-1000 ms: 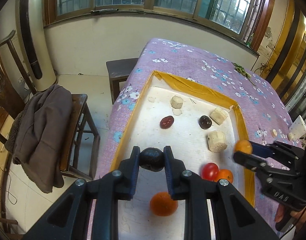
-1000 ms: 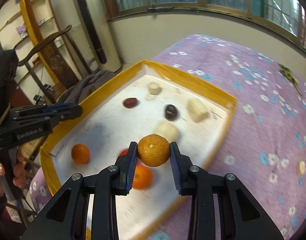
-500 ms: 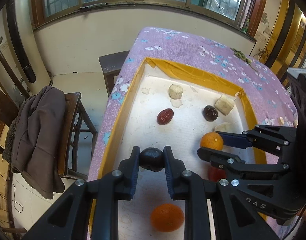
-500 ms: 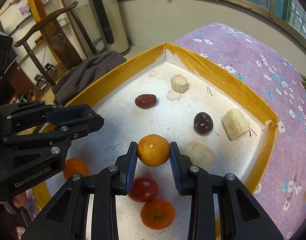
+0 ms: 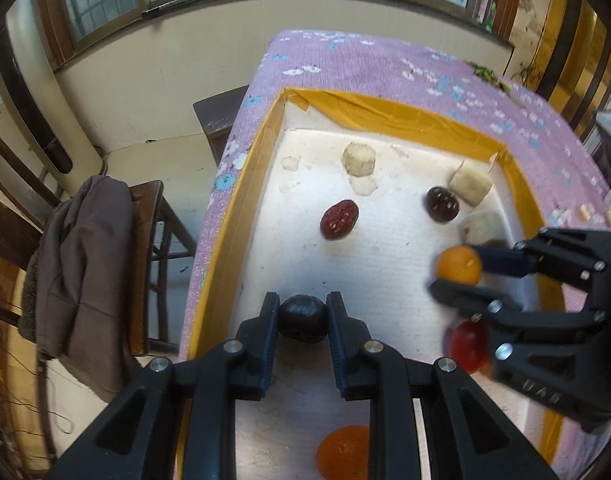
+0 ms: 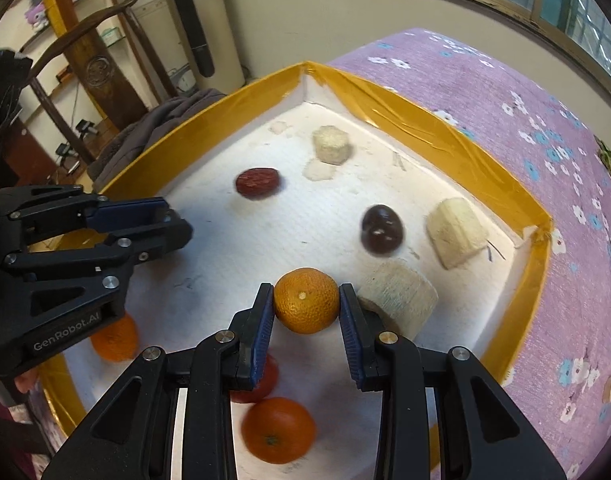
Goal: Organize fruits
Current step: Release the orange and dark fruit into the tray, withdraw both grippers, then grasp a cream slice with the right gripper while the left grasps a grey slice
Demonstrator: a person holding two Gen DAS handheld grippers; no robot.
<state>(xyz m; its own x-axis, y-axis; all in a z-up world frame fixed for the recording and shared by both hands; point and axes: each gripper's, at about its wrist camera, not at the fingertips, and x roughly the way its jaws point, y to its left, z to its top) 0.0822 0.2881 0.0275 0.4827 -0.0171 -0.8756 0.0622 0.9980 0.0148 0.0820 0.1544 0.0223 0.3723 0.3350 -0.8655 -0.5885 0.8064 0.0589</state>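
My left gripper (image 5: pixel 302 316) clamps a dark fruit (image 5: pixel 303 318), my right gripper (image 6: pixel 306 306) a mandarin (image 6: pixel 306 305); both unplaced, other fruits scattered in the tray (image 6: pixel 425 116).

Right black two-finger gripper (image 6: pixel 306 307) clamped on small round orange mandarin (image 6: pixel 306 301), above white foam tray with yellow taped rim (image 6: pixel 433 120); beside pale cut cylinder chunk (image 6: pixel 401 300). Left black gripper (image 6: pixel 161 220) at left, grip state indiscernible.
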